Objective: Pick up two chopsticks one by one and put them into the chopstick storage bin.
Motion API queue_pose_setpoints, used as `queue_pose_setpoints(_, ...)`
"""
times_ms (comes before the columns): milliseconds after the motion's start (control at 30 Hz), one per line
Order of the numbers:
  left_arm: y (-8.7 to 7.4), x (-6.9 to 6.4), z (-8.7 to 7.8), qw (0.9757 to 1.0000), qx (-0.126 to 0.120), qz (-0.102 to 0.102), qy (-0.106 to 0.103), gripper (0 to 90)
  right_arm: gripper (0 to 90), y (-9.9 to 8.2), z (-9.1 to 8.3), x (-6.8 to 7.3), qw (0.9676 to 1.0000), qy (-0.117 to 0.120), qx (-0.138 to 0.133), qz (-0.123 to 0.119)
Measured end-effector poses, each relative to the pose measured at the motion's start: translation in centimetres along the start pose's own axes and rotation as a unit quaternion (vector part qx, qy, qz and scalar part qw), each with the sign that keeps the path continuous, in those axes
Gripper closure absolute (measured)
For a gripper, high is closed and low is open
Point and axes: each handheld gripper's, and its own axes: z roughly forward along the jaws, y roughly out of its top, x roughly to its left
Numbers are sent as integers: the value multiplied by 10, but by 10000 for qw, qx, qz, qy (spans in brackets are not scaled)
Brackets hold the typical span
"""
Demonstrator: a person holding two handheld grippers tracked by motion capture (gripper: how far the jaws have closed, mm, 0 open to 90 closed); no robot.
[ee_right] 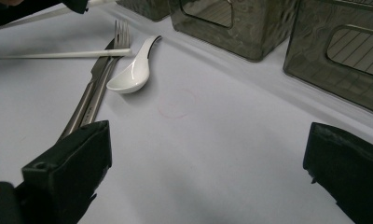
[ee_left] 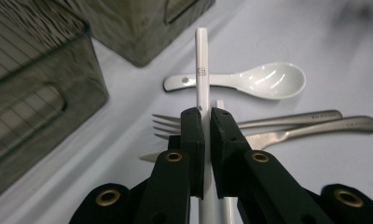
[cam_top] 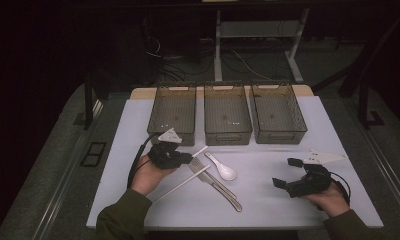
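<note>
Table [cam_top: 138, 200] covered with a smooth pale sheet, matte, marked with a faint pink ring near the middle. Along the far edge: three rectangular bins of smoked translucent plastic, ribbed floors, cut-out handles — left bin [cam_top: 172, 112], middle bin [cam_top: 227, 114], right bin [cam_top: 278, 113]. All three apparently empty, so sorting judged barely begun; nothing delivered yet.

Left hand-held gripper [ee_left: 202, 121] clamped on one white chopstick [ee_left: 202, 60], jaws pressed tight against its sides. Chopstick slim, square-edged, glossy, with a small printed mark near the tip; held above the table, just in front of the left bin, over the remaining cutlery. First pick-up judged complete, placement in a bin still pending.

Right hand-held gripper [cam_top: 288, 175] resting at the right side of the table, jaws spread wide with nothing between them, well apart from the cutlery.

Remaining on the table, in a loose cluster near the centre:
- second chopstick [cam_top: 182, 184], same white glossy stock, lying diagonally across the metal pieces;
- fork [ee_left: 287, 120] and knife [ee_left: 315, 128], brushed steel, long flat handles, side by side and touching;
- spoon [ee_left: 250, 81], white glazed ceramic, deep oval bowl, short handle with a hole — just beyond the fork tines.

Four items judged left to collect after the held chopstick.
</note>
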Motion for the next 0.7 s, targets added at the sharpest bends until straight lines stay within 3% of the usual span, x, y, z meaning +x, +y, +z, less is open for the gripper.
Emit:
queue_pose_setpoints(333, 25, 21, -18, 9995, -283, -156, 61, 836, 9, 0, 0, 0, 10000, 0, 0, 12)
queue_pose_setpoints(700, 50, 45, -25, 9987, -403, -251, 210, 836, 10, 0, -1, 0, 10000, 1, 2, 21)
